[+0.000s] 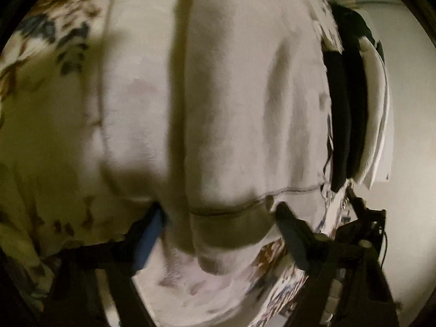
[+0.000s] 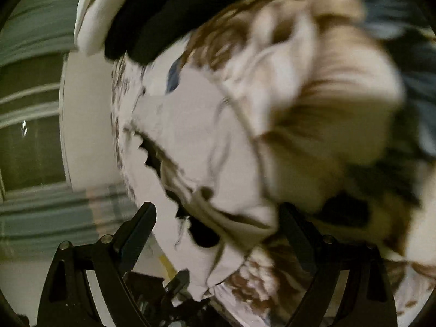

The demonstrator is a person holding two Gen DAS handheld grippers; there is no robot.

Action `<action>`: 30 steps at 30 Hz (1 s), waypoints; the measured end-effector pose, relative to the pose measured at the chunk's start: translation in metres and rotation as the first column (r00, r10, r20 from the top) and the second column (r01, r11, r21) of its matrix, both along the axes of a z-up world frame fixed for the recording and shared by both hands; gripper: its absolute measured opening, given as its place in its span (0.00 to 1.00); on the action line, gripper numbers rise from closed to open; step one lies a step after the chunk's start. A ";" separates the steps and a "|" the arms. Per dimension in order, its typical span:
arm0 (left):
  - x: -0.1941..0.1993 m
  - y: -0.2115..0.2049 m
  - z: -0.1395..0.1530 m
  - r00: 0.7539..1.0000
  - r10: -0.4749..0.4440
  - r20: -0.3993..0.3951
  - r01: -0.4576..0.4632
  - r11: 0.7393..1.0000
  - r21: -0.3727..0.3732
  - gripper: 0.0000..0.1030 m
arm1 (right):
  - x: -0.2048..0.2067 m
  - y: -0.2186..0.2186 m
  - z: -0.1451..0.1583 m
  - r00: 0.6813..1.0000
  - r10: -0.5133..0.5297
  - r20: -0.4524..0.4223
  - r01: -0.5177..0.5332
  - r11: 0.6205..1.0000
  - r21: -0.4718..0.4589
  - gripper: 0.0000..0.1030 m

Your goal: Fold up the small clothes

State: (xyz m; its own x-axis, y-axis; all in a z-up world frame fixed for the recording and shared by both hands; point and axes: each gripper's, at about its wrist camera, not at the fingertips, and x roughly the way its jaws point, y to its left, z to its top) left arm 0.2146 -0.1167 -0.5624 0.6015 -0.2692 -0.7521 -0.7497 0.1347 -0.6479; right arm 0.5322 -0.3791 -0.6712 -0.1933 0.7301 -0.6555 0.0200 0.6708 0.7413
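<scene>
A small white garment [image 1: 218, 109] with a dark stitched hem lies partly folded on a floral bedspread [image 1: 49, 41]. My left gripper [image 1: 218, 212] is open, its fingers [image 1: 291, 231] standing either side of the hem fold, close above it. In the blurred right wrist view the same white garment [image 2: 190, 141] lies bunched on the floral bedspread [image 2: 272, 280]. My right gripper [image 2: 218, 218] is open, with a corner of the garment between its fingers [image 2: 141, 229], not clamped.
A stack of folded black and white clothes [image 1: 354, 109] lies at the bed's edge; it also shows in the right wrist view [image 2: 141, 19]. The other gripper's black frame [image 1: 365, 220] is at the right. A window with blinds [image 2: 30, 109] is at the left.
</scene>
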 end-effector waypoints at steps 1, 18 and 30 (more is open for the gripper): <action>-0.002 -0.001 -0.001 1.000 0.011 -0.010 -0.011 1.000 0.001 0.61 | 0.000 0.007 0.000 1.000 0.030 -0.001 -0.030 1.000 0.009 0.90; -0.019 -0.006 0.025 0.994 0.052 -0.096 -0.047 0.997 0.058 0.23 | -0.013 0.047 0.006 0.964 0.255 0.076 -0.246 0.963 -0.109 0.27; -0.040 -0.002 0.031 0.993 0.110 0.053 -0.107 0.992 -0.060 0.51 | -0.005 0.038 0.003 0.966 0.259 0.007 -0.256 0.960 -0.117 0.30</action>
